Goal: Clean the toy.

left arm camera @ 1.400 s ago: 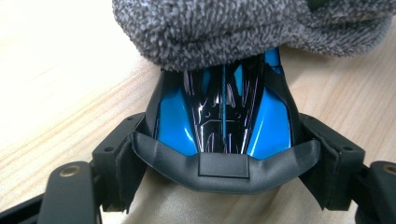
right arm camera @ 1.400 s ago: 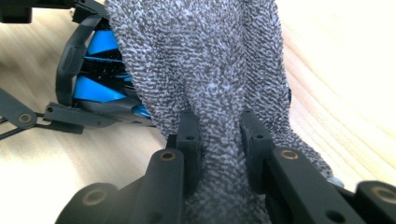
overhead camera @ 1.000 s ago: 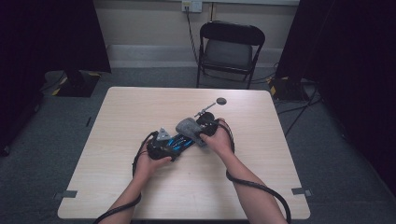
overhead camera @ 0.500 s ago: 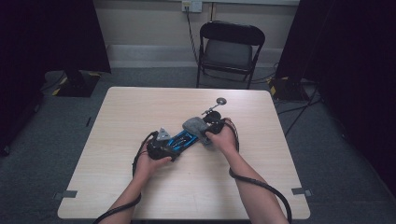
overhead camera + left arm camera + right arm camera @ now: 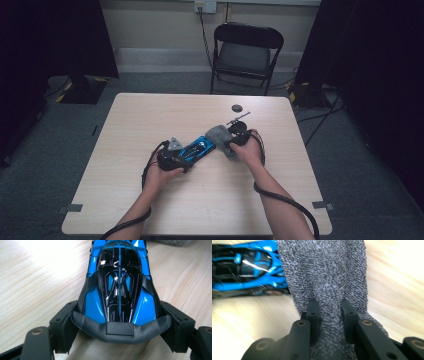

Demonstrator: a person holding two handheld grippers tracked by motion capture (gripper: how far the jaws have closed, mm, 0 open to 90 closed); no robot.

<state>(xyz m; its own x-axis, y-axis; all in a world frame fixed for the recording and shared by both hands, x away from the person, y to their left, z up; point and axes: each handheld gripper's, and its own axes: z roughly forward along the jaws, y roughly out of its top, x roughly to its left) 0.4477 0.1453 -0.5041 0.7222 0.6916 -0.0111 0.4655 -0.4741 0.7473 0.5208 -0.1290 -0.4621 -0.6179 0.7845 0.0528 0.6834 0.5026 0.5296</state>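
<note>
No brand, label or readable writing on anything in view. Count: one blue toy car (image 5: 196,149), one grey cloth (image 5: 218,135), one small dark disc (image 5: 236,107) and one thin dark tool (image 5: 238,118) near the far edge of the table (image 5: 150,115), one folding chair (image 5: 245,52) beyond it. Your left gripper (image 5: 121,326) clamps the car at its black rear end — jaws spread wide, pads pressed on both flanks, car flat on the table near its middle. Your right gripper (image 5: 329,312) pinches a fold of the cloth — jaws narrow, cloth bunched between them and draped over the car's other end.
</note>
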